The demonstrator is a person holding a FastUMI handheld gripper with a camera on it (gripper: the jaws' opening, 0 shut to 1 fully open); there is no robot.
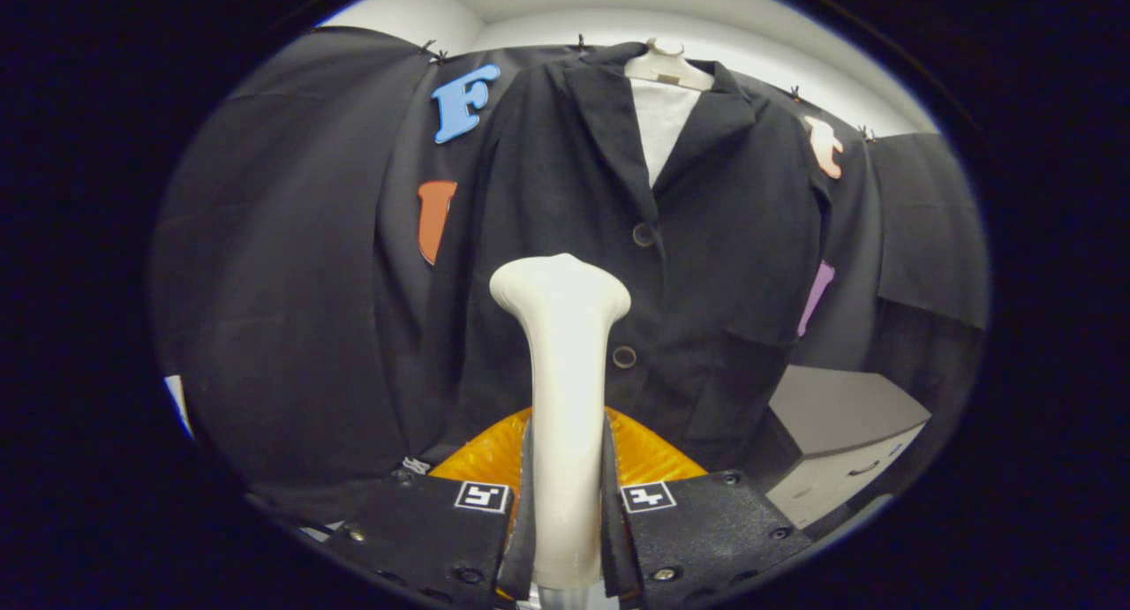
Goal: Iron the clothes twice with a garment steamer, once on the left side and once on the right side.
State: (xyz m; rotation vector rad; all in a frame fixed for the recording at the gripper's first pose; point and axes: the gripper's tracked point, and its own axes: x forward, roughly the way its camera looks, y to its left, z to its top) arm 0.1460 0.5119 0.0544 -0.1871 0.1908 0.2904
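Gripper (565, 504): both fingers pressed against the sides of the garment steamer (563, 398), clamped on its pale handle. Garment steamer: cream body rising upright from between the fingers, widening to a rounded head that stands in front of the jacket's lower chest; whether the head touches the cloth cannot be told. Jacket (706, 239): black, hung on a pale hanger (668, 67) directly beyond the steamer, lapels open over a white panel (662, 124), front closed with two dark buttons, the upper button (644, 234) above and to the right of the steamer head, the lower button (624, 357) just beside the steamer's neck. Orange ribbed piece (649, 455): low behind the steamer handle, between it and the jacket hem. Booth wall (282, 257): black cloth draped behind and to both sides of the jacket, clipped along its upper edge. Ceiling (547, 1): white, above the cloth. Cabinet (839, 451): grey-topped, pale drawer front with a handle, below and to the right of the jacket.
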